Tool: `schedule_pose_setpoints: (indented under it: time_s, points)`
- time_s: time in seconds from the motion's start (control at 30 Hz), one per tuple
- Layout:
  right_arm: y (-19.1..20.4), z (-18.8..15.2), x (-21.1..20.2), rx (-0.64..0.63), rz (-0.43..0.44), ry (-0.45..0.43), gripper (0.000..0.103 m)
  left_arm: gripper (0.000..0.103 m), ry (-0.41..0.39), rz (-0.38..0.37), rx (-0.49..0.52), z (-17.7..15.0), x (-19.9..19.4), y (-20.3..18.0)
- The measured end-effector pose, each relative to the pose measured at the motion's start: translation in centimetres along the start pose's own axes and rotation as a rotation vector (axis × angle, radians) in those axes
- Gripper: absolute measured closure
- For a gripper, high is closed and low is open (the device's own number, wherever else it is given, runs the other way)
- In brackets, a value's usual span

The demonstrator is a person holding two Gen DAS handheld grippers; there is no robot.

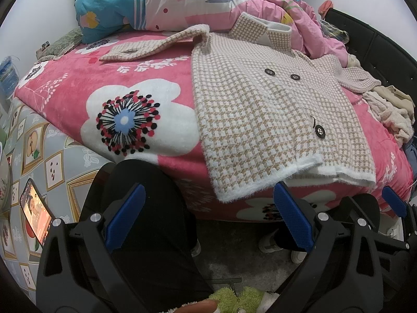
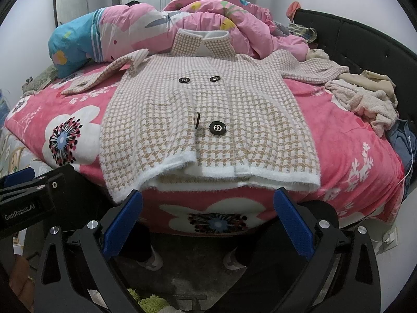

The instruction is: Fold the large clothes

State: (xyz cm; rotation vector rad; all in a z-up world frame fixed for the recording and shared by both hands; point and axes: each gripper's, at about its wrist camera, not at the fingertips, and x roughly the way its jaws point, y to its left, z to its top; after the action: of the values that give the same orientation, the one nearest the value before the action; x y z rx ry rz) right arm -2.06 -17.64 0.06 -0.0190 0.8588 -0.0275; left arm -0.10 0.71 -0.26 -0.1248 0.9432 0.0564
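Both claws are held spread wide and empty just short of the bed's near edge, the left claw (image 1: 208, 216) off the coat's left corner and the right claw (image 2: 208, 216) facing its hem. On the bed (image 2: 346, 140) the checked coat (image 2: 208, 109) is laid front up, collar toward the heaped pink quilt (image 2: 208, 15), sleeves thrown out to either side. A fold could be spoiled if only the top flap is pinched at the hem (image 2: 219, 173), where the layers gape. The left sleeve (image 1: 156, 45) may drag or snag on the fleecy blanket. The standing button (image 2: 197, 120) could be caught by a pad.
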Motion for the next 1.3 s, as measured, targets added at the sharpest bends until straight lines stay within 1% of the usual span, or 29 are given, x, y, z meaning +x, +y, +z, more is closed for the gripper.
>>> schedule_pose_setpoints:
  time_s: [1.03, 1.27, 1.3]
  points:
    - [0.16, 0.04, -0.16, 0.0, -0.001, -0.008, 0.005, 0.008, -0.008, 0.001, 0.0, 0.24, -0.15, -0.13]
    - [0.25, 0.45, 0.41, 0.0, -0.003, -0.009, 0.005, 0.008, -0.008, -0.001, 0.0, 0.35, -0.22, -0.18]
    - [-0.2, 0.82, -0.27, 0.0, -0.006, -0.011, 0.005, 0.008, -0.008, -0.003, 0.001, 0.44, -0.22, -0.18]
